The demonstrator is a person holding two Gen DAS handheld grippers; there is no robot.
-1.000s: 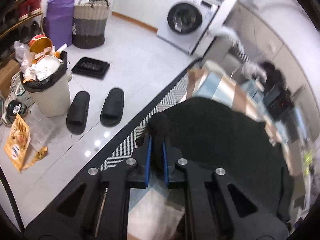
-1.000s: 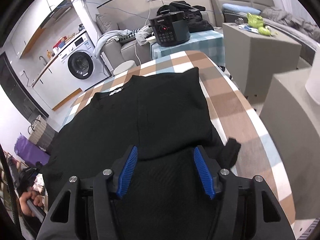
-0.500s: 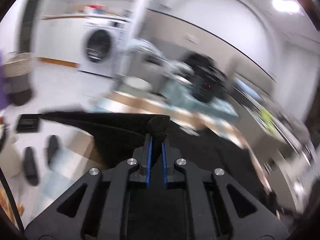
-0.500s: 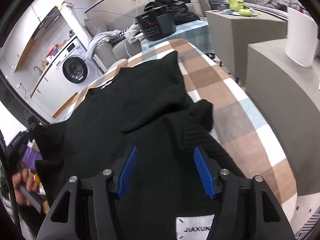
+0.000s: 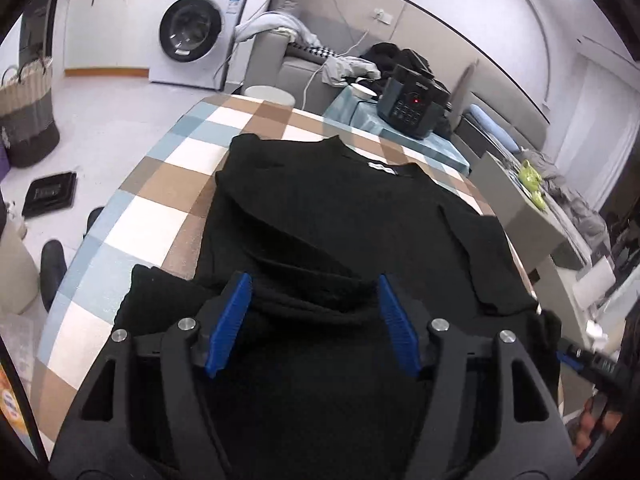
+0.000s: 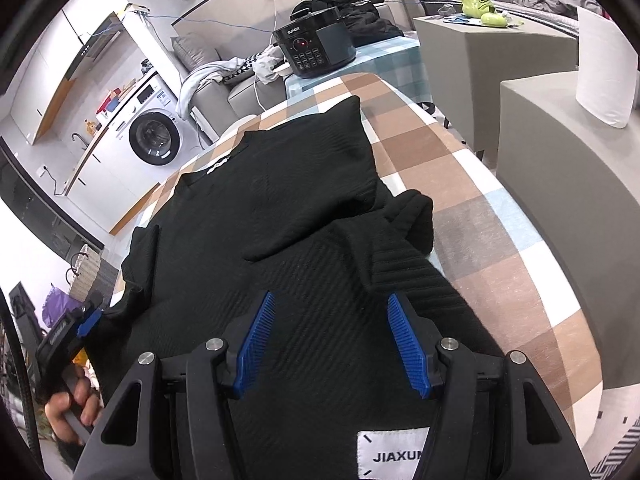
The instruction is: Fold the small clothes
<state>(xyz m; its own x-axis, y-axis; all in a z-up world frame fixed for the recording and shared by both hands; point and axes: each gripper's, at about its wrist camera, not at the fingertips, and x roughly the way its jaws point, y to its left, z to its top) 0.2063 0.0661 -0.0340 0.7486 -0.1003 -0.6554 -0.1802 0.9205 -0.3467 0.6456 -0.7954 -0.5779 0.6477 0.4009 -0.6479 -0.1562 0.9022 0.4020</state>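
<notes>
lying across the middle of both frames is a black sweater (image 5: 352,216) spread over the checked surface (image 5: 168,184), collar end toward the top of the picture, 1 sleeve already folded in over the body. left gripper (image 5: 314,312) sits at the bottom centre of its view, jaws opening, blue pads (image 5: 230,320) apart with sweater fabric lying under and between them but nothing pinched. right gripper (image 6: 332,340) is bottom centre in its own view too, jaws spread wide over the hem end, pads clear of the knit, a white jiaxun label (image 6: 394,454) showing just below. in the right view the left gripper (image 6: 86,324) pokes in at the lower left edge with a hand (image 6: 70,404) on it. a black pressure cooker (image 6: 314,46) sits beyond the surface near the top, washing machine (image 5: 192,28) upper left.
</notes>
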